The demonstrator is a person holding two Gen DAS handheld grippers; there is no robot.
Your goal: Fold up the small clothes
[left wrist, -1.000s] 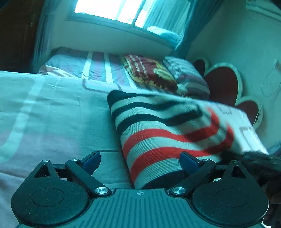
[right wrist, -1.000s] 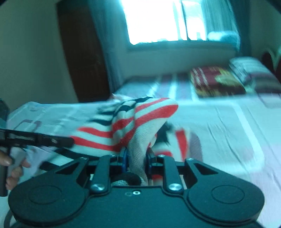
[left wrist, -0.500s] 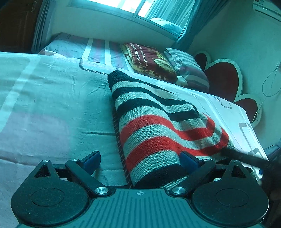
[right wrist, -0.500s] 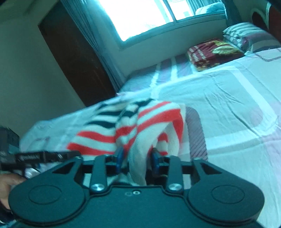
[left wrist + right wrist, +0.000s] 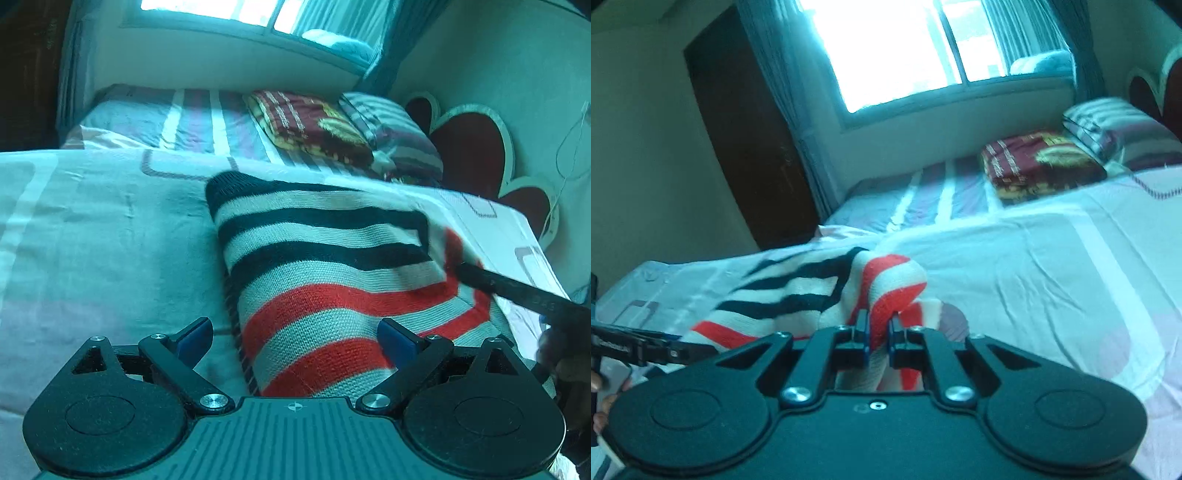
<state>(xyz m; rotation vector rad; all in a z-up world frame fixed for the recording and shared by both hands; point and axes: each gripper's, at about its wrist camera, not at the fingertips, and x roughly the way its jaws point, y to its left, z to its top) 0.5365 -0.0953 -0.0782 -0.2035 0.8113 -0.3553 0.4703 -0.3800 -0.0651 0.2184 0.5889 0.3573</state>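
Pinching a fold of the striped knit garment (image 5: 886, 291) between its two blue-padded fingers, the right gripper (image 5: 878, 341) holds the cloth bunched up just ahead of its body, the red and cream stripes rising in a hump right over the fingertips. Left of that hump the garment spreads away in black and cream bands across the bedsheet (image 5: 1052, 280). At the lower left of the right wrist view the other tool's black bar reaches in and touches the cloth's near edge.

The left gripper (image 5: 295, 336) has its jaws spread wide, clasping nothing. The garment (image 5: 332, 295) lies between and ahead of its fingers, nearer the right one, red stripes closest and black ones farther off; whether the pads touch the knit I cannot tell. To its right, the right tool's dark finger meets the raised corner of the cloth. Left of the left gripper lies bare pink and white sheet (image 5: 92, 240).

Farther ahead of both grippers a folded maroon blanket (image 5: 310, 125) rests beside a striped pillow (image 5: 391, 136). Beyond them stand the window (image 5: 897, 48) and a dark door (image 5: 746, 140).
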